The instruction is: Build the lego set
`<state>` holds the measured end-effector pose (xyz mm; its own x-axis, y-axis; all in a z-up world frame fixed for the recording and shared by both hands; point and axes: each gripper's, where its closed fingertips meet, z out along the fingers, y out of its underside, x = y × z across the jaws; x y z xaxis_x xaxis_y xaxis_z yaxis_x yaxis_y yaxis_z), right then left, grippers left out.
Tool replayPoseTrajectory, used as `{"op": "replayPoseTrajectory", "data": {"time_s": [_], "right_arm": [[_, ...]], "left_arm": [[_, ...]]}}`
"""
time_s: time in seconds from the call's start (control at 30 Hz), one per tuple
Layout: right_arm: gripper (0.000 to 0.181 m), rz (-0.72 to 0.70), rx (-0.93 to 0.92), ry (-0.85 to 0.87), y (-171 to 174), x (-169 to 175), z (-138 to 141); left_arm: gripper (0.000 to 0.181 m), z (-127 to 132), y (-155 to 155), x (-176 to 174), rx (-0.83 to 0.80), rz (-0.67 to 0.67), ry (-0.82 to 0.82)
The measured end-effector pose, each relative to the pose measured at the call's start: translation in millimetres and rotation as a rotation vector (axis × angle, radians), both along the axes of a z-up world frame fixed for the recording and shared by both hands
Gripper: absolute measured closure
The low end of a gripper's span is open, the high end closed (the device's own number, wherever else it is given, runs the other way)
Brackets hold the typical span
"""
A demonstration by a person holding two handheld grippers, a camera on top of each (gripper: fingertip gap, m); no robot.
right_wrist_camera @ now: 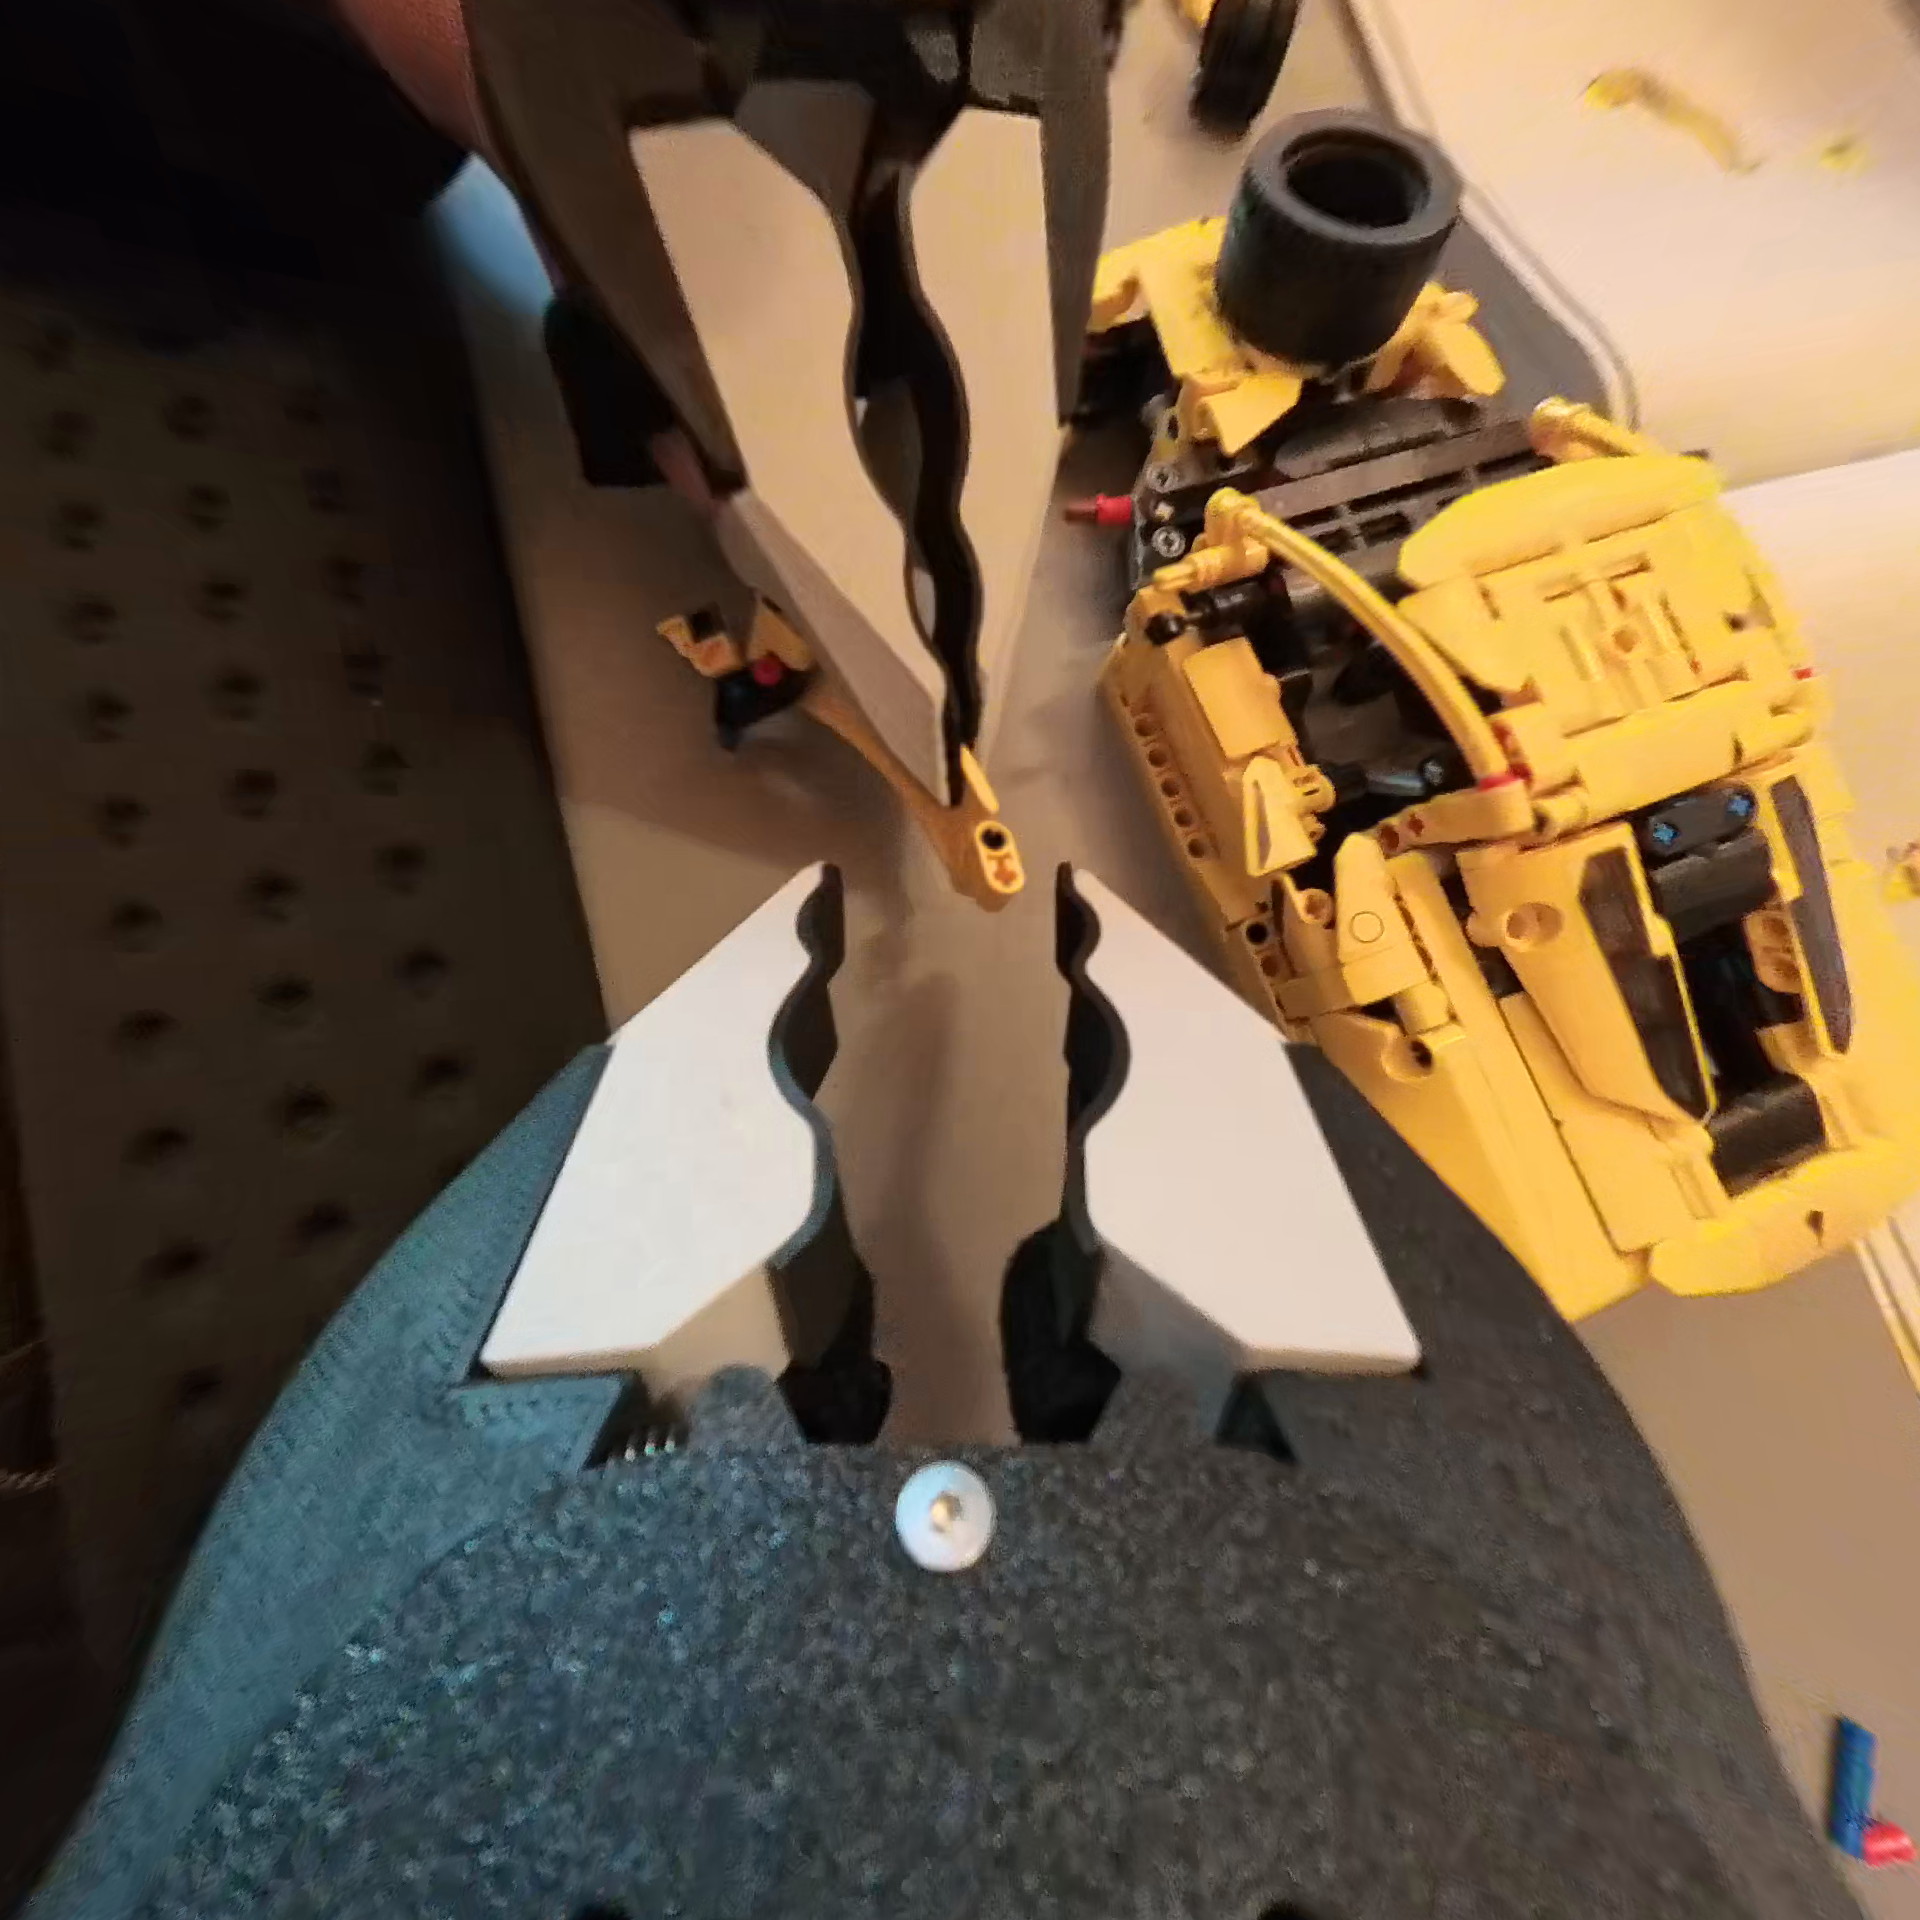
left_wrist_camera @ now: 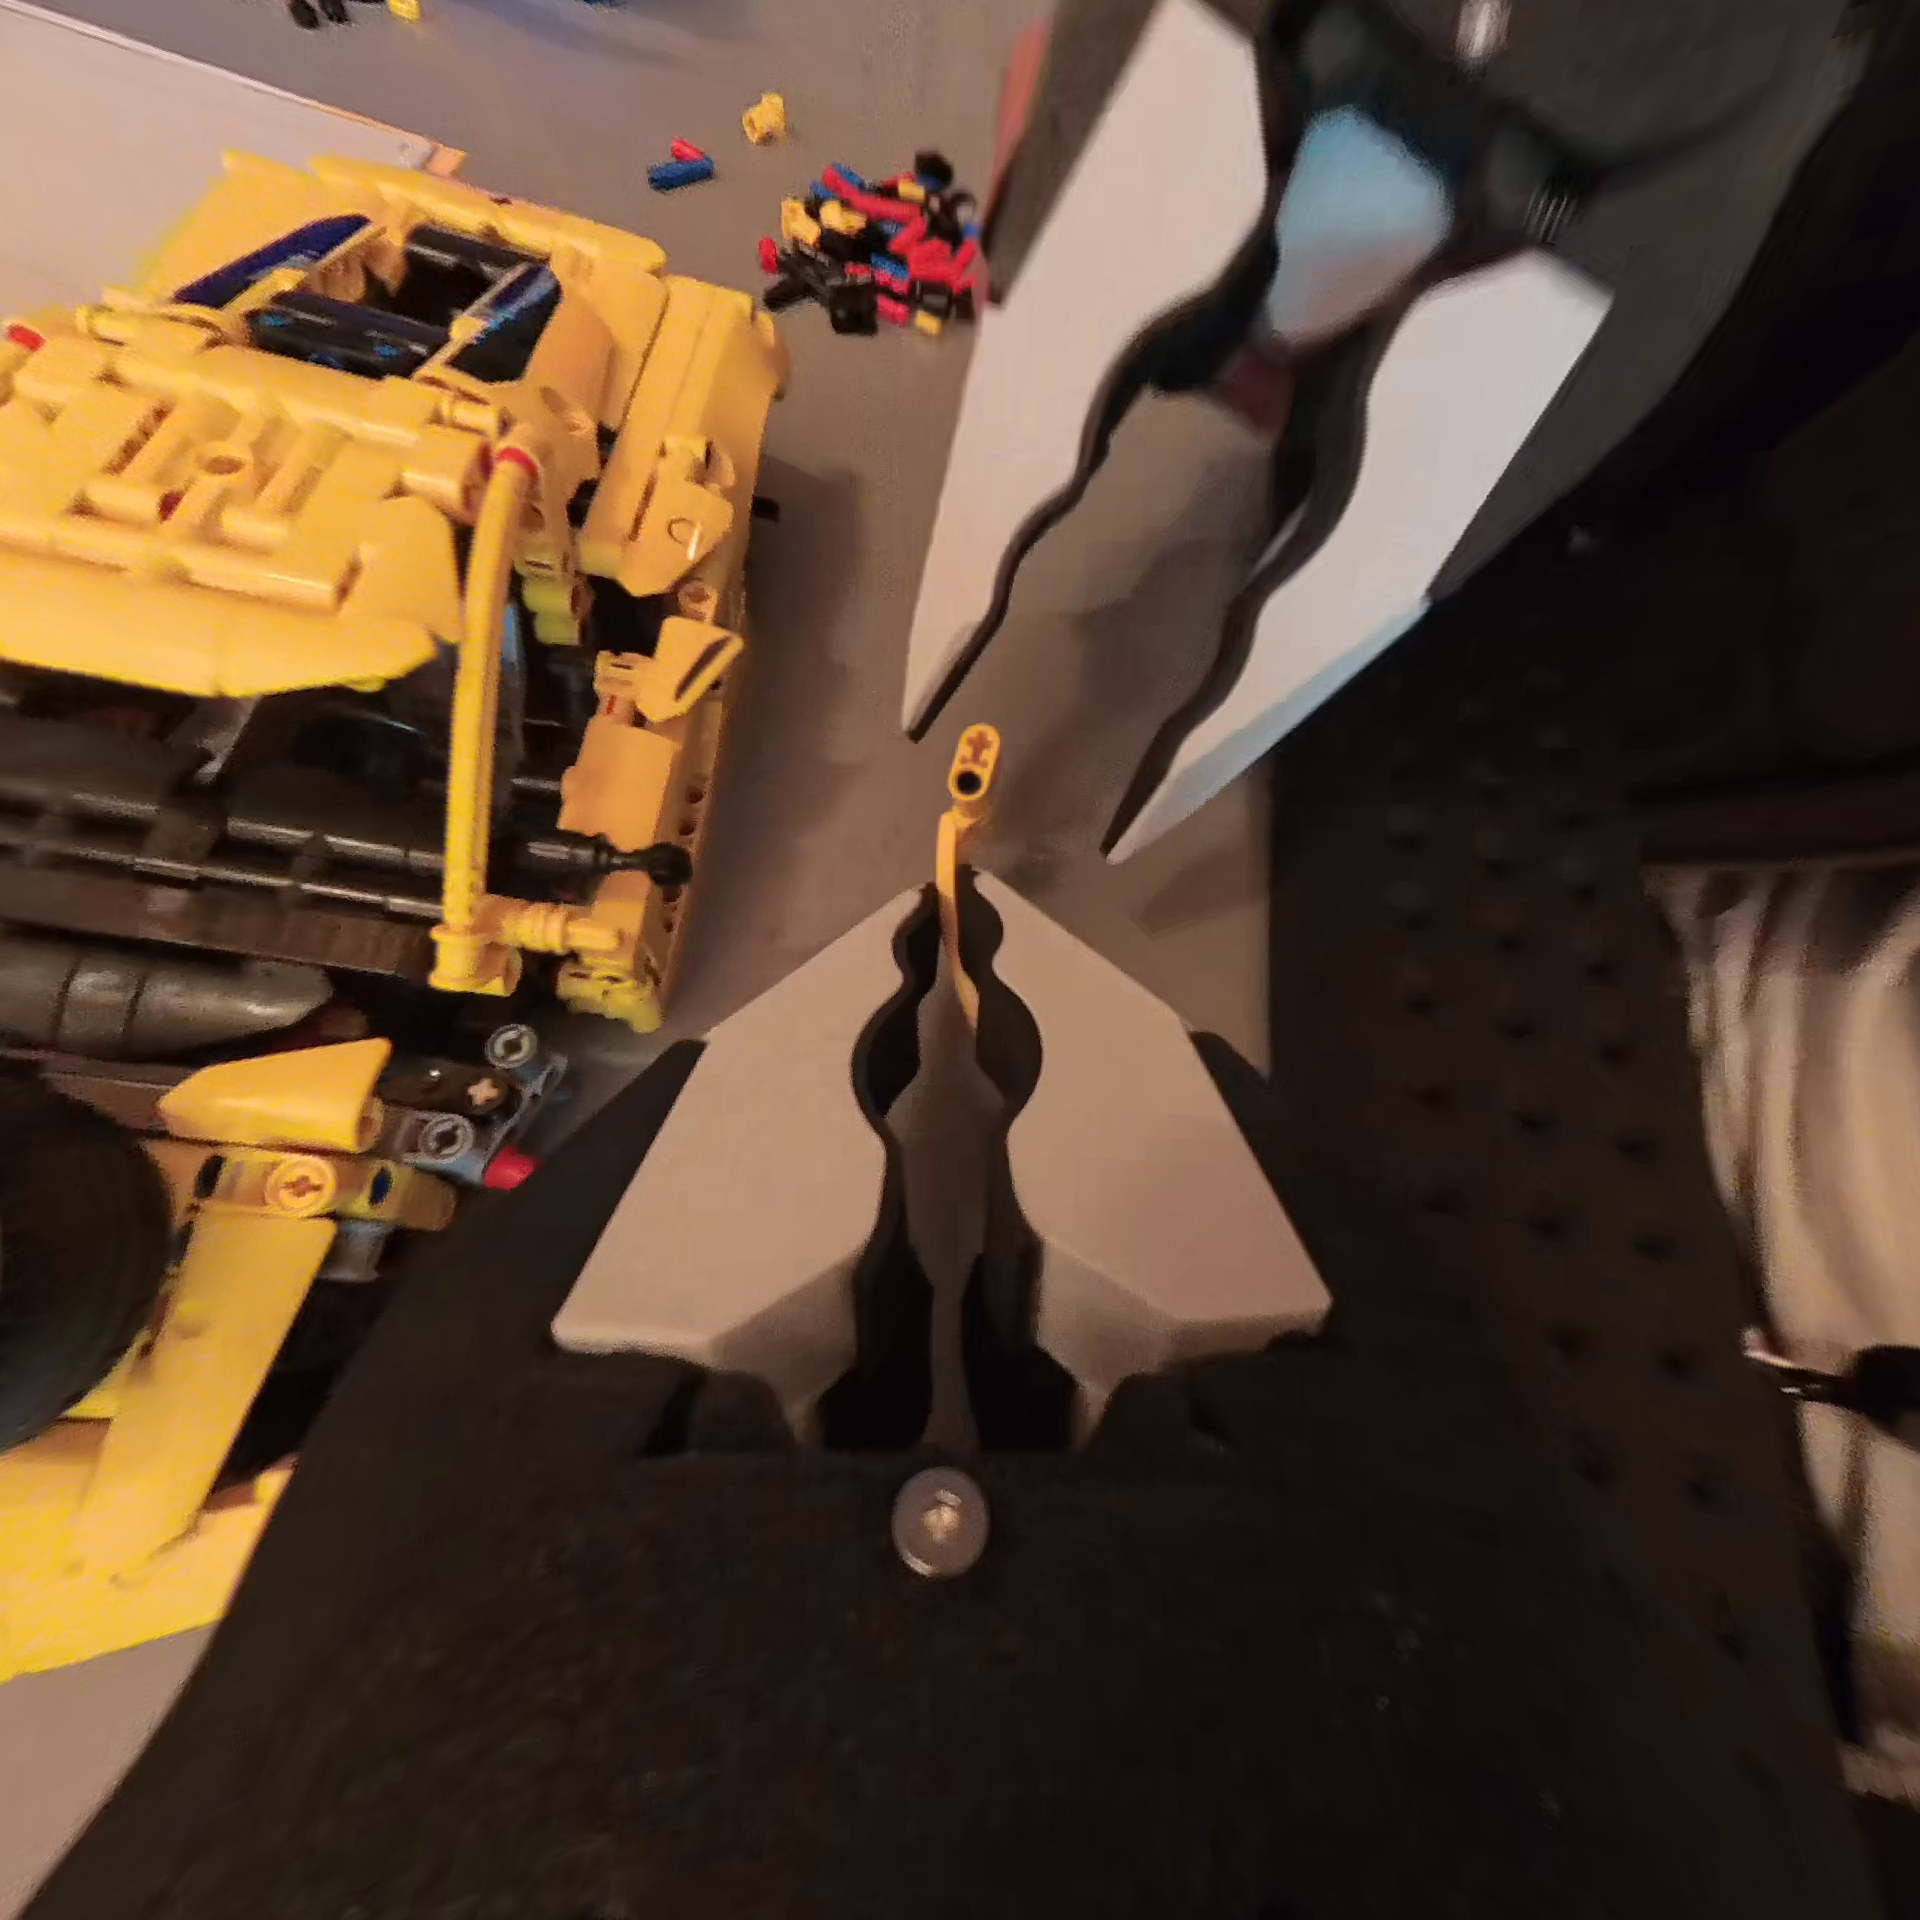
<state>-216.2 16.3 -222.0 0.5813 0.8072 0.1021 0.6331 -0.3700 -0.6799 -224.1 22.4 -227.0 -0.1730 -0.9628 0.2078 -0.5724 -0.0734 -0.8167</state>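
Observation:
My left gripper (left_wrist_camera: 951, 896) is shut on a thin yellow Lego piece (left_wrist_camera: 974, 774) with a holed connector end that sticks out past its tips. The partly built yellow Lego car (left_wrist_camera: 312, 468) lies to its left on the grey table. My right gripper (right_wrist_camera: 945, 878) is open and empty, and the yellow piece's end (right_wrist_camera: 992, 854) sits just ahead of the gap between its fingers. In the right wrist view the left gripper (right_wrist_camera: 961, 779) comes down from above, and the car (right_wrist_camera: 1558, 831) lies to the right. In the left wrist view the right gripper (left_wrist_camera: 1013, 790) reaches in from the upper right.
A pile of red, blue, black and yellow loose pieces (left_wrist_camera: 883, 249) lies beyond the car. A black tyre (right_wrist_camera: 1330, 249) rests on the car's far end. A small yellow and black sub-assembly (right_wrist_camera: 738, 655) lies behind the left gripper. A dark perforated surface (right_wrist_camera: 208, 727) borders the table. My two grippers' fingertips are within a few centimetres of each other.

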Motion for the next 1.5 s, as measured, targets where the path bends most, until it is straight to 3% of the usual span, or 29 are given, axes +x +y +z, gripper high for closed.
{"op": "replayPoseTrajectory", "data": {"time_s": [0.1, 0.27, 0.5, 0.63, 0.83, 0.93, 1.0, 1.13, 1.43, 1.5], "right_arm": [[0.144, -0.06, 0.044, 0.093, 3.0, -1.4, -1.7], [0.166, -0.127, 0.044, 0.331, 7.5, -2.9, 14.7], [0.173, -0.182, 0.015, 0.249, 11.7, 0.9, 2.6], [0.175, -0.25, -0.003, 0.109, 14.7, 1.2, -17.0], [0.175, -0.25, -0.004, 0.131, 14.9, -1.4, -17.0], [0.175, -0.276, 0.024, 0.128, 17.7, 4.4, -14.6], [0.175, -0.275, -0.002, 0.154, 15.9, 4.3, -16.1], [0.167, -0.263, -0.034, 0.182, 14.2, 2.1, -18.7], [0.156, -0.203, 0.02, 0.357, 13.0, -4.8, 5.4], [0.156, -0.172, 0.059, 0.347, 12.1, -8.4, 8.4]], "left_arm": [[0.179, 8.8, 0.3, 0.9, -0.051, 0.005, -0.041], [0.179, 12.6, 1.5, -0.5, -0.048, 0.011, -0.063], [0.179, 4.7, 2.6, 2.2, 0.006, 0.027, -0.033], [0.179, -11.8, 7.3, 0.2, 0.052, 0.049, 0.046], [0.178, -11.3, 7.8, -2.6, 0.104, 0.037, 0.049], [0.159, 9.4, 22.3, -15.6, 0.092, 0.126, -0.022], [0.16, 22.3, 19.6, -34.3, 0.053, 0.126, -0.06], [0.16, 5.4, -2.5, -70.6, 0.143, 0.072, 0.043], [0.161, -25.6, -17.8, -67.2, 0.211, 0.036, 0.164], [0.169, -26.3, -18.8, -64.7, 0.229, 0.026, 0.161]]}}
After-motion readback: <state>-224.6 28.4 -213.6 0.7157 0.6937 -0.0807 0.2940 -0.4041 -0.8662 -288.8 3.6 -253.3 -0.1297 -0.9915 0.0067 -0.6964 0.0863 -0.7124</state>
